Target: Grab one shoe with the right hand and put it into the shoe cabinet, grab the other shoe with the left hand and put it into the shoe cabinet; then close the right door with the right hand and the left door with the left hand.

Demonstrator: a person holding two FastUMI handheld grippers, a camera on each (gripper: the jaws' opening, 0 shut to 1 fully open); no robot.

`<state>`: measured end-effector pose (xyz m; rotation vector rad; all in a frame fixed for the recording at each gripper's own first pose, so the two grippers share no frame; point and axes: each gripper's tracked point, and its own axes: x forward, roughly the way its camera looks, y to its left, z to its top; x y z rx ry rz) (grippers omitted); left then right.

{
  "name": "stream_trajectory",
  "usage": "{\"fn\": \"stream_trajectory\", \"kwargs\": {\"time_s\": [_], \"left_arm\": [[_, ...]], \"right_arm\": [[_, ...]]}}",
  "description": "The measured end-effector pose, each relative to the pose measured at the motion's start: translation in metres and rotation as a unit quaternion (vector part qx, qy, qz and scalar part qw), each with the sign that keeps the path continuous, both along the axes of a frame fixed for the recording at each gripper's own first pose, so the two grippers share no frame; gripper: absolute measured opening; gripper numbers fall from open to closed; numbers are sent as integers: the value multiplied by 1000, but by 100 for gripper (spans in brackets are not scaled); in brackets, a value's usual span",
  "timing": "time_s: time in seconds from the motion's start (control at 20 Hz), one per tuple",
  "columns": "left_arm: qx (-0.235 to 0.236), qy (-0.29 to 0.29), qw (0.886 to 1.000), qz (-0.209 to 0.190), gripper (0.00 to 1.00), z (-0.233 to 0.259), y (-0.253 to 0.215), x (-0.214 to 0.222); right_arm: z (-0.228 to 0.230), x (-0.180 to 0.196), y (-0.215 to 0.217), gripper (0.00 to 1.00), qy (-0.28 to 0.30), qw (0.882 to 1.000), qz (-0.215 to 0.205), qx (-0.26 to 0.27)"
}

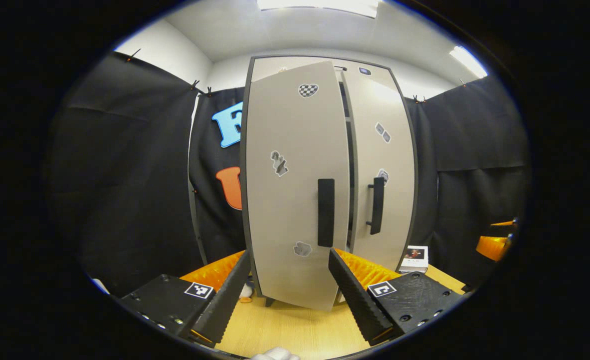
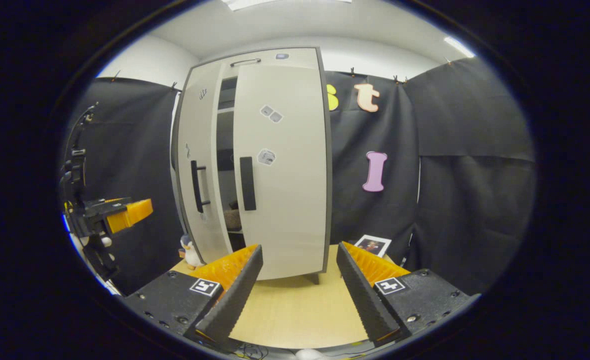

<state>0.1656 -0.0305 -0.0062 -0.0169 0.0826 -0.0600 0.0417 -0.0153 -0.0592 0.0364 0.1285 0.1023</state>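
**Operator:** Now, report door status and your position relative to it.

**Gripper:** The shoe cabinet (image 1: 325, 175) stands upright on the wooden table (image 1: 295, 330), directly ahead of me. Its left door (image 1: 295, 200) is ajar, swung out toward my fingers; the right door (image 1: 382, 165) sits nearly flush. In the right gripper view a dark gap is visible between the doors, with what I judge to be a shoe (image 2: 232, 218) on a shelf inside. Both shoes appear stowed; door closing remains.

**Operator:** Jaw state?

**Gripper:** As the left gripper (image 1: 287, 292), I am spread wide, holding nothing. The right gripper (image 2: 297, 290) is likewise spread and empty.

**Operator:** Which relation governs the next move?

**Gripper:** The left door's handle (image 1: 326, 212): a vertical bar, long axis upright, lying above and just right of my centreline, near the door's free edge. I am the nearer gripper to it. The door panel spans the space between my fingers without touching them. Pushing forward should swing it closed.
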Motion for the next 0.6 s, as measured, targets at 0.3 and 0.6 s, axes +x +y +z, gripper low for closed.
{"fn": "stream_trajectory", "kwargs": {"time_s": [0.3,0.6], "left_arm": [[8,-2,1000,-3,96,-7,-2,-44],[14,-2,1000,0,100,-8,7,-68]], "right_arm": [[7,-6,-1,95,-17,1000,-17,3],[4,-16,3,98,-17,999,-27,4]]}}
